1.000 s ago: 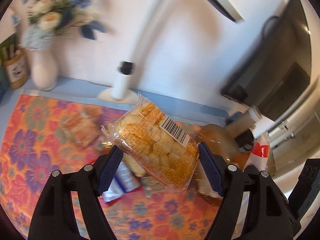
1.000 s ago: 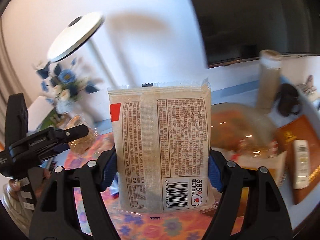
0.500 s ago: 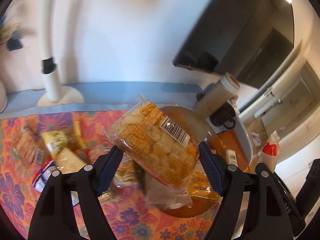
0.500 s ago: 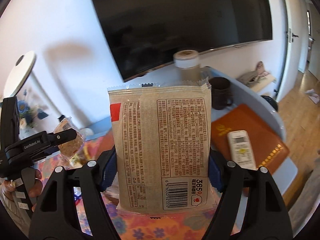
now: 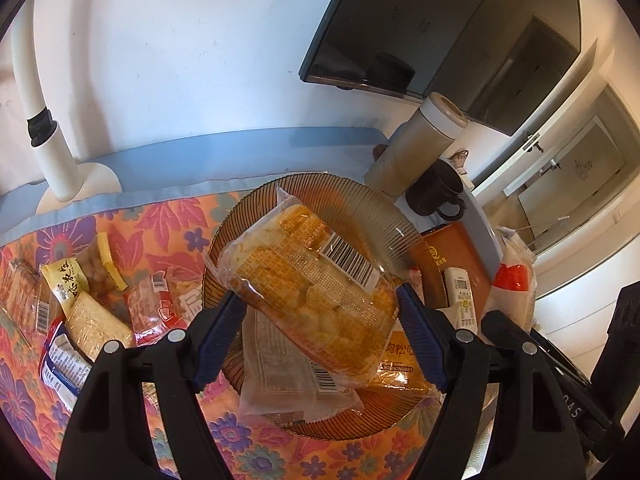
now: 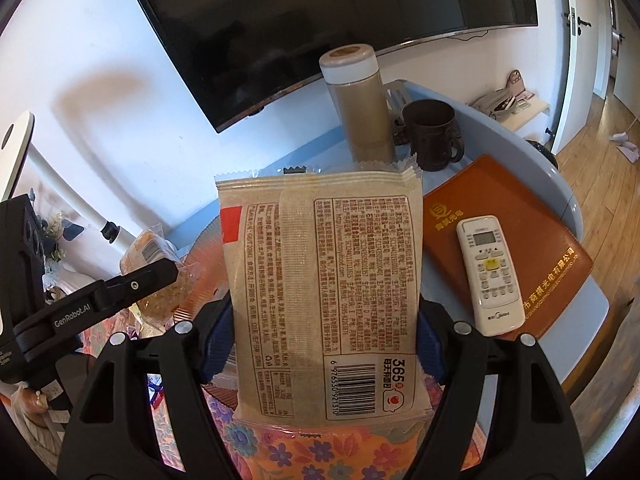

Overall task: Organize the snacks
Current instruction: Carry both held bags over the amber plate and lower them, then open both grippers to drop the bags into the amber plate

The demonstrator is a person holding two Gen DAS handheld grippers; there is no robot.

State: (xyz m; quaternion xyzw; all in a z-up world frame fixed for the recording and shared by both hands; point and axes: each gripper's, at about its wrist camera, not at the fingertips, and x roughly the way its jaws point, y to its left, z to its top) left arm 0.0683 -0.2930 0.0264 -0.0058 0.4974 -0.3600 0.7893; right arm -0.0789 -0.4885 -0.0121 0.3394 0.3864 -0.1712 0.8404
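Note:
My left gripper (image 5: 320,316) is shut on a clear packet of golden pastry (image 5: 308,284) with a barcode, held above an amber ribbed glass plate (image 5: 360,208). Two snack packets lie on that plate: a pale one (image 5: 280,376) and an orange one (image 5: 400,368). My right gripper (image 6: 320,344) is shut on a beige flat snack packet (image 6: 324,280), upright, printed back towards me. The left gripper (image 6: 152,276) with its pastry packet (image 6: 148,248) shows at the left of the right wrist view. Several loose snacks (image 5: 84,296) lie on the floral cloth, left of the plate.
A beige thermos (image 6: 360,108) and a dark mug (image 6: 432,136) stand at the back right. A white remote (image 6: 490,272) lies on an orange notebook (image 6: 532,240). A white lamp base (image 5: 76,188) stands at the back left. A TV hangs on the wall.
My left gripper has swung right with the pastry packet and now hangs over the amber plate. My right gripper has turned right with its packet; the notebook and remote are now close.

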